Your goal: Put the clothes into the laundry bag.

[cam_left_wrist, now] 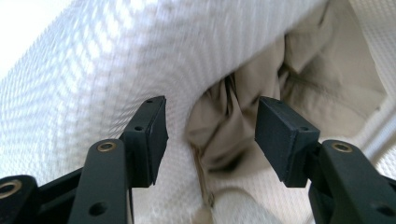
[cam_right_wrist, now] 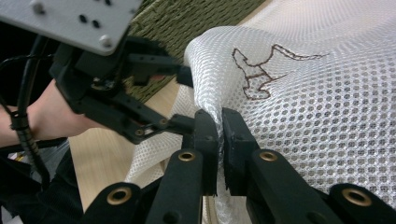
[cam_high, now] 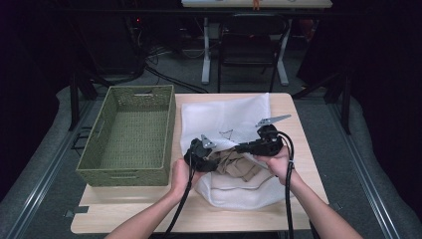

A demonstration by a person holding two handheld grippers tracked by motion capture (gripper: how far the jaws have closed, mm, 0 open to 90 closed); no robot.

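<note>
Wooden table, dark room

A white mesh laundry bag with a brown stitched outline on it lies crumpled across the right half of the wooden table, reaching its far edge. A wrinkled beige cloth garment sits half inside the bag's open mouth, toward the near edge.
</note>
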